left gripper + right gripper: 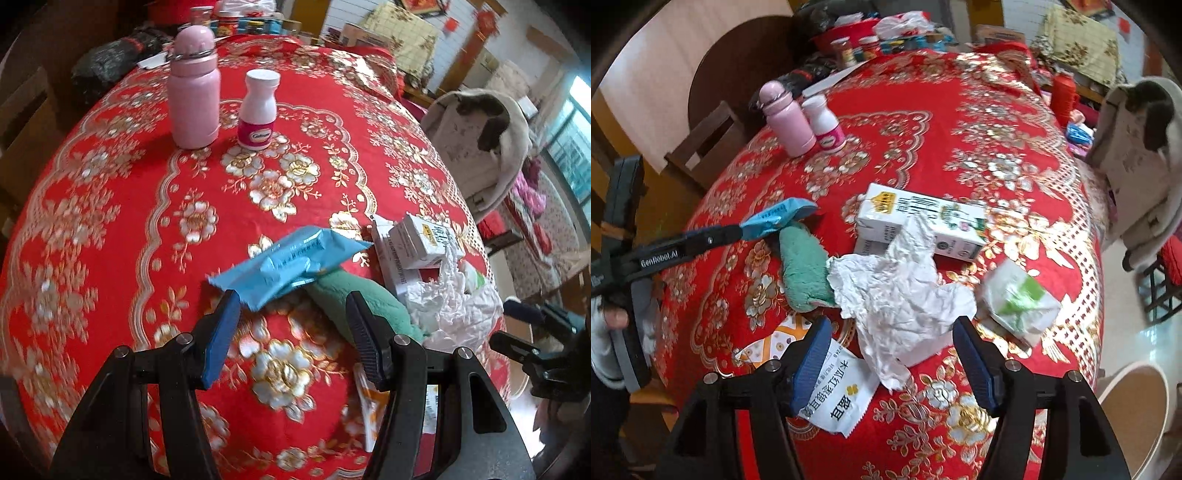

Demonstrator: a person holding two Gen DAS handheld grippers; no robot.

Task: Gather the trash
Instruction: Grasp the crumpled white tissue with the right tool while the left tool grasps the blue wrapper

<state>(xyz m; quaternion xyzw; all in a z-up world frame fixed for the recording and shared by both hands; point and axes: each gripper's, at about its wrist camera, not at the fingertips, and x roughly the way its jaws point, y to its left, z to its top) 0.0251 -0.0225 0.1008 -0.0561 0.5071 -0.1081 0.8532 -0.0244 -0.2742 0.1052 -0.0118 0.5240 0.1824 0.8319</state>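
A blue plastic wrapper lies on the red tablecloth, partly over a green cloth. My left gripper is open, its left fingertip at the wrapper's near corner; in the right wrist view its tips touch the wrapper. Crumpled white paper lies between a white carton and my open, empty right gripper. A white snack wrapper lies under its left finger. A green-and-white packet sits to the right.
A pink bottle and a white pill bottle stand at the far side of the table. Jars and bags crowd the far edge. A chair with a coat stands at the right. A pale bin rim shows at lower right.
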